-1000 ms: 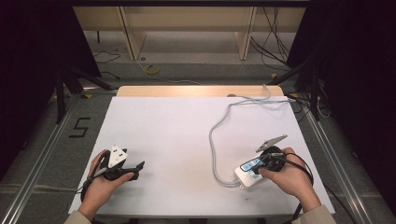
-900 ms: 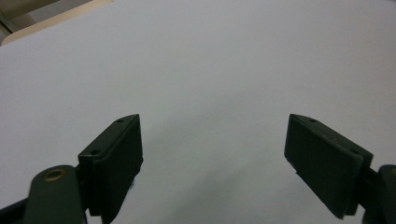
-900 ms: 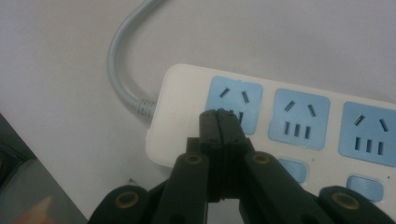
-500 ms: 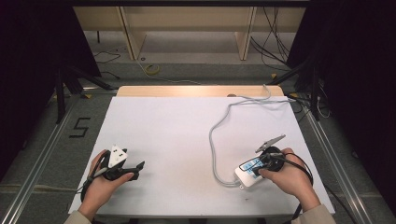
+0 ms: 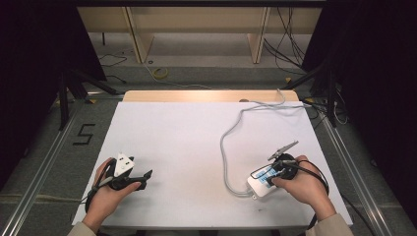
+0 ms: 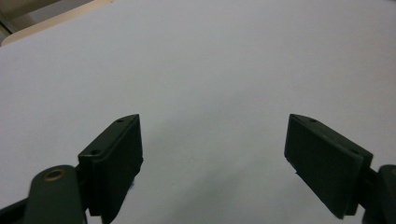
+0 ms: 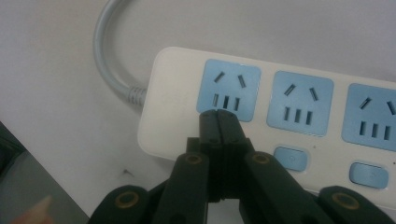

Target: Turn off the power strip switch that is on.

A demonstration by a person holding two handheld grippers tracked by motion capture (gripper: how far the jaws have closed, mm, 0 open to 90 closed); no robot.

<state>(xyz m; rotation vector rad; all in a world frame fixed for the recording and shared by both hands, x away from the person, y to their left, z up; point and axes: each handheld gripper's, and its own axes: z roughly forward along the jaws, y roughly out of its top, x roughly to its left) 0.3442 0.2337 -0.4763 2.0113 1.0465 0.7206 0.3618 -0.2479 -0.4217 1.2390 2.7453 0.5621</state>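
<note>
Right gripper (image 7: 218, 114) parked on the power strip (image 7: 280, 116)

Its jaws are pressed together, empty, tips over the end socket (image 7: 229, 92) near the cord (image 7: 108, 60). Nothing has shifted since a second ago, so no switch (image 7: 290, 158) looks pressed yet. Left gripper (image 6: 212, 163) rests wide open, empty, on the bare table (image 5: 177, 147).

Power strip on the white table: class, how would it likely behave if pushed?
The power strip lies flat and boxy, so it would probably slide, not roll. Its looping grey cable looks flexible and may drag behind.
</note>
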